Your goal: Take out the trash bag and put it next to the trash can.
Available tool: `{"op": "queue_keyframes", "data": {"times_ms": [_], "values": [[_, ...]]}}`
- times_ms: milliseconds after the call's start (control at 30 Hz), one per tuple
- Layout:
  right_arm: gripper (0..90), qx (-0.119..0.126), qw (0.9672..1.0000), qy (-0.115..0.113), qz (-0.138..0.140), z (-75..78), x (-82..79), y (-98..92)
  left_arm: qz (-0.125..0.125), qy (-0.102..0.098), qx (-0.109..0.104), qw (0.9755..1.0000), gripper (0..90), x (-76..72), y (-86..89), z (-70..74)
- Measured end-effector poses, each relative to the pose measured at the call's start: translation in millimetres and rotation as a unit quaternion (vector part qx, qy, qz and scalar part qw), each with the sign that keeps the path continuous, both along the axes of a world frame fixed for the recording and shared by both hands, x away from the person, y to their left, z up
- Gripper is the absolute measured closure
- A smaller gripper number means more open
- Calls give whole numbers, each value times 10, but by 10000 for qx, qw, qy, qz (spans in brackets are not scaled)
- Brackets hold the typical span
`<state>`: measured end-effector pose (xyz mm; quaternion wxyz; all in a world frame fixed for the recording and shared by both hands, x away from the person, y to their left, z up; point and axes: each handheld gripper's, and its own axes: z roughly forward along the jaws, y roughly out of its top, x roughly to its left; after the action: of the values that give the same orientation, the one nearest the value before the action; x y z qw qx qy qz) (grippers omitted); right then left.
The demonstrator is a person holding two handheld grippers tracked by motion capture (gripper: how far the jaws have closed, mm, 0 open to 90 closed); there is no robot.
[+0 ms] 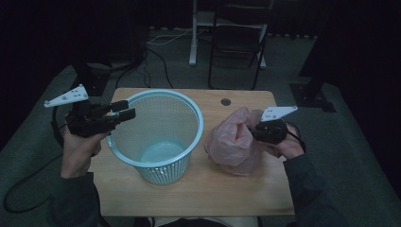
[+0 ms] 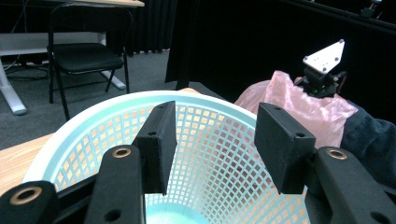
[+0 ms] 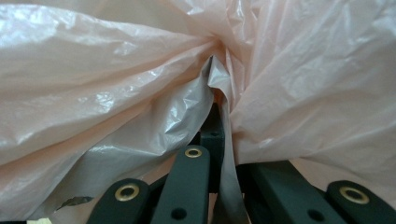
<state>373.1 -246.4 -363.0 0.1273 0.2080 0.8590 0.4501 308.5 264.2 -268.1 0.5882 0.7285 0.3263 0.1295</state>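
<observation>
Job in hand: I take this to be lining the basket [image 1: 156, 137] with the pink bag [image 1: 234, 142]; that is my reading of the layout.
Done so far: my right claw [image 1: 251, 131] has the bag gathered and pinched, and the basket stands upright on the table [image 1: 213, 189], near its left side.
Still to do: the bag is outside the basket, so I judge the carry over the rim, the spreading and the tucking are all ahead.
Bag, place: it sits crumpled on the table just to the right of the basket, close to its rim; whether the two touch I cannot tell.
Right claw: clenched on a bunched fold of the bag; in the right gripper view the film [image 3: 219, 93] puckers toward the jaws and a strip of it runs down between them.
Left claw [image 1: 125, 111]: released, jaws standing apart with nothing between them; it hovers at the basket's left rim, pointing across the opening.
Left claw, contact: in the left gripper view the pads [image 2: 161, 140] look down into the mesh, and I cannot say whether they touch the rim.
Basket inside: empty as far as I can see.
</observation>
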Motion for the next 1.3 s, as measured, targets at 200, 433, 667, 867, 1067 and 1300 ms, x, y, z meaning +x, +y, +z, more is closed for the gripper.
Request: {"op": "queue_keyframes", "data": {"times_ms": [200,433,667,867,1067,1300], "values": [[890,-77,9999,92,-47,-115,61,67,4,1,10,10000,490,-4,6,-1],[889,-167,9997,165,-115,-219,111,122,-1,-1,6,10000,490,-1,1,-2],[885,-307,9991,264,-87,-339,156,216,-16,-9,2,10000,490,1,-8,-2],[880,-483,9982,350,-86,-454,183,274,4,-8,-17,10000,490,-6,3,-3],[843,-684,9967,427,-93,-515,188,291,-1,-8,-17,10000,490,-5,6,-3],[667,-804,9953,528,-62,-553,189,266,-3,-6,-25,10000,490,-1,-3,-2]]}}
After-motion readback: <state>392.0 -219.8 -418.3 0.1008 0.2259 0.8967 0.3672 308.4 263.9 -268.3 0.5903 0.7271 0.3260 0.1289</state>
